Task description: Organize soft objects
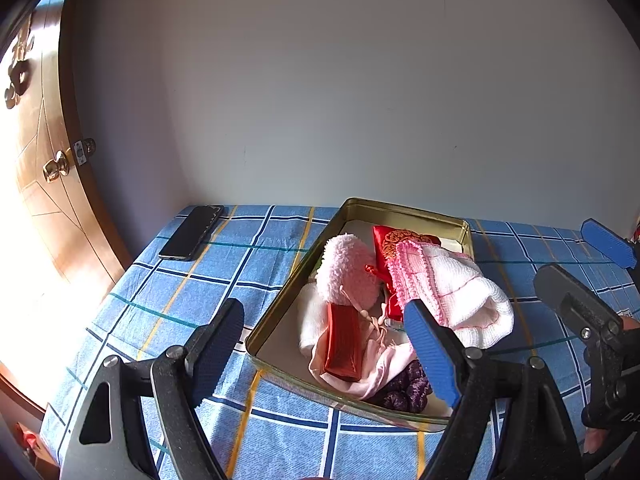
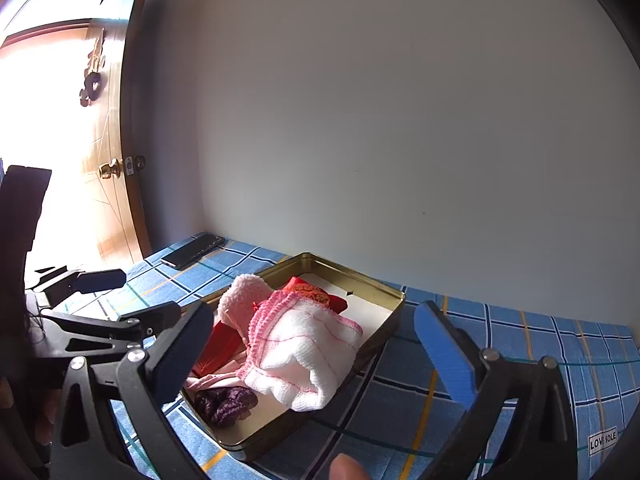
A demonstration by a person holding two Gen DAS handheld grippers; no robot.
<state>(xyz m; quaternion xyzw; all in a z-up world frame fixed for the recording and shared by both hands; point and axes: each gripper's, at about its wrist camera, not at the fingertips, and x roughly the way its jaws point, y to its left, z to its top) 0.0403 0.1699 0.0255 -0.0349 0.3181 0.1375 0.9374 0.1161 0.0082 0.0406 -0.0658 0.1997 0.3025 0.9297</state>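
Note:
A gold metal tin (image 1: pixel 404 210) (image 2: pixel 382 285) lies on the blue checked cloth and holds soft things: a fluffy pink piece (image 1: pixel 346 268) (image 2: pixel 240 294), a white and pink knitted piece (image 1: pixel 460 292) (image 2: pixel 308 356) that hangs over the tin's right rim, red embroidered pouches (image 1: pixel 400 238) (image 2: pixel 310 292), a red satin pouch (image 1: pixel 342 340), pale pink cloth (image 1: pixel 376 364) and a purple velvet scrunchie (image 1: pixel 404 390) (image 2: pixel 226 402). My left gripper (image 1: pixel 332 356) is open and empty above the tin's near end. My right gripper (image 2: pixel 316 356) is open and empty above the tin; it also shows in the left wrist view (image 1: pixel 580 260).
A black phone (image 1: pixel 192 232) (image 2: pixel 194 250) lies at the far left corner of the cloth. A white wall stands right behind the table. A wooden door with a brass knob (image 1: pixel 56 168) (image 2: pixel 110 169) is at the left.

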